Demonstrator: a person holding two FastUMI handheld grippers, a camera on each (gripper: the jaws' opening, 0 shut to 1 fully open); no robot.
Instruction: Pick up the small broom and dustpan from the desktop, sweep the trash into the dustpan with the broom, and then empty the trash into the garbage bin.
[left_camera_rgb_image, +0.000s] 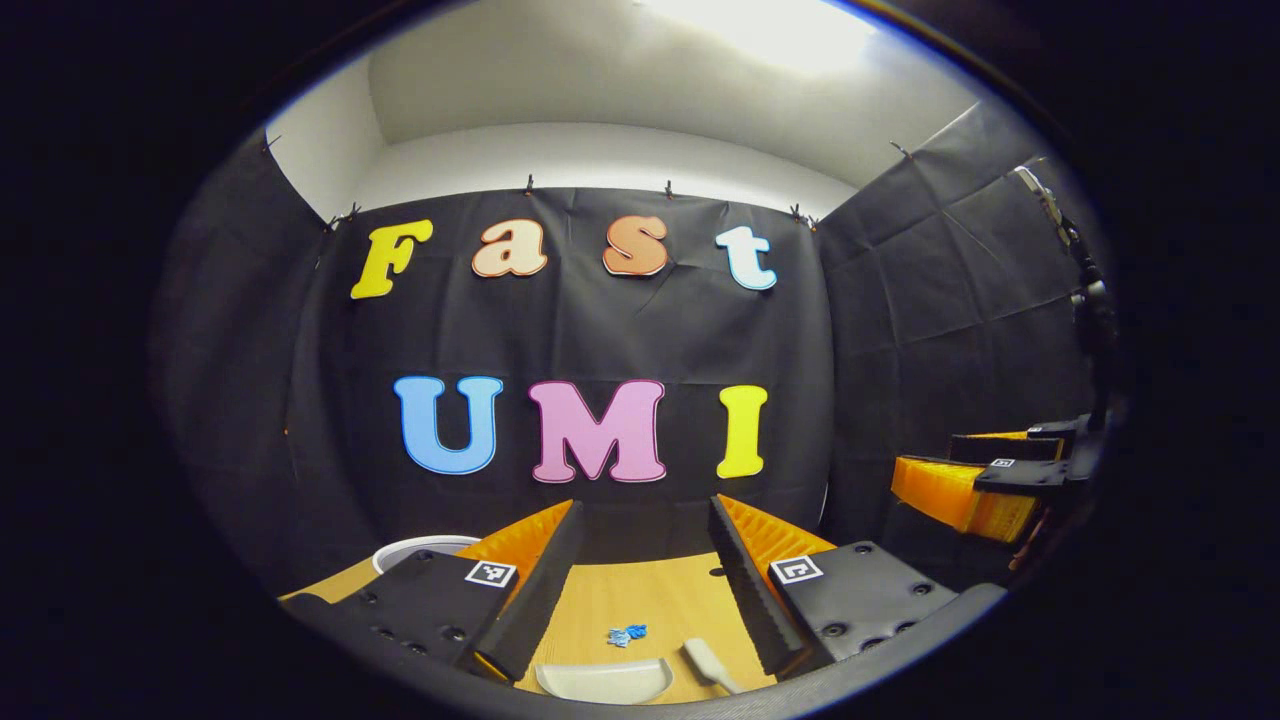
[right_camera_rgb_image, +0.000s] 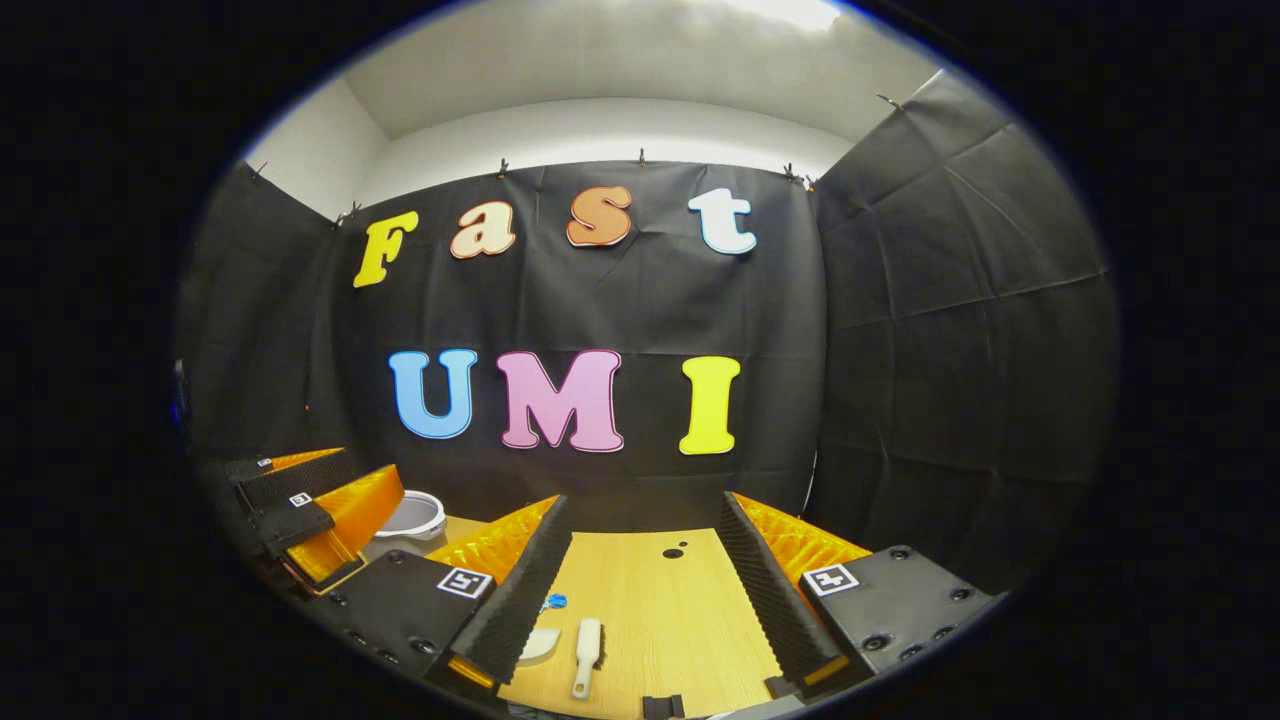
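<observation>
Both grippers are held above the light wooden desktop (right_camera_rgb_image: 660, 610), fingers spread wide, nothing between them. In the left gripper view, the left gripper (left_camera_rgb_image: 640, 560) frames the desk; low between its fingers lies the small white plastic dustpan (left_camera_rgb_image: 603, 680), at the near edge of the desktop. Just right of the dustpan sits the small white broom (left_camera_rgb_image: 708, 662), tilted, only partly seen at the bottom. Just beyond the dustpan, a little clump of blue trash scraps (left_camera_rgb_image: 627, 634) rests on the wood, apart from the dustpan's rim. The white round garbage bin (left_camera_rgb_image: 420, 550) peeks out left of and beyond the dustpan, partly behind the left gripper's left finger. In the same view the right gripper (left_camera_rgb_image: 985, 480) hangs off to the right, well apart from the dustpan, jaws open. In the right gripper view, the right gripper (right_camera_rgb_image: 640, 570) also stands spread and empty; the broom (right_camera_rgb_image: 587, 655) lies flat between its fingers, roughly lengthwise, with the dustpan (right_camera_rgb_image: 538, 645) just left of it, half hidden by the left finger. Blue trash (right_camera_rgb_image: 553, 602) sits just beyond the dustpan. The bin (right_camera_rgb_image: 412, 517) stands farther left of the dustpan, and the left gripper (right_camera_rgb_image: 310, 510) hangs beside the bin, open. A dark round hole (right_camera_rgb_image: 673, 552) marks the desktop well beyond the dustpan.
</observation>
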